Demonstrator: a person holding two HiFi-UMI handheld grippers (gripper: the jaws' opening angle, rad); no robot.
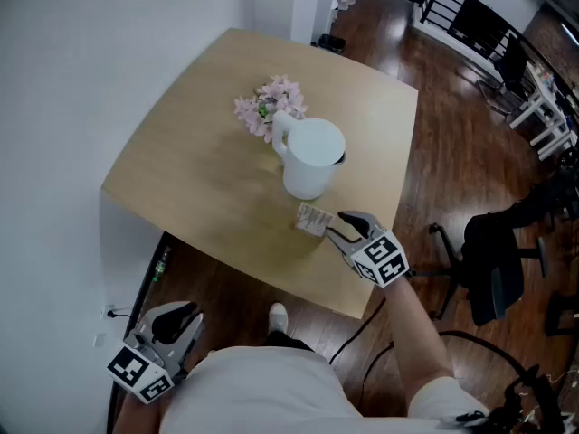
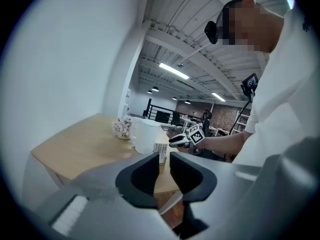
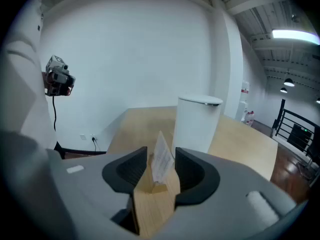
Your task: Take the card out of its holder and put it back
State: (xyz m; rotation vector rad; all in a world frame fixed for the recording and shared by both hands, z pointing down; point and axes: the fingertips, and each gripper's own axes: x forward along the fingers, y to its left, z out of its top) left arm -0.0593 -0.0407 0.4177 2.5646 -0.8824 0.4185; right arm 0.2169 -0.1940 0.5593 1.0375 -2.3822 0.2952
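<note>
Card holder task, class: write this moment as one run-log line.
right gripper: open, astride card | card: standing in holder, beside white jug | left gripper: slightly open, empty, off table

The print on the card [image 1: 313,218] is too small to read in any view. The right claw [image 3: 160,156] hides most of the holder [image 3: 159,187] behind its jaws in the right gripper view. In the head view, the white jug [image 1: 312,159] covers the near side of the flowers [image 1: 267,107].
</note>
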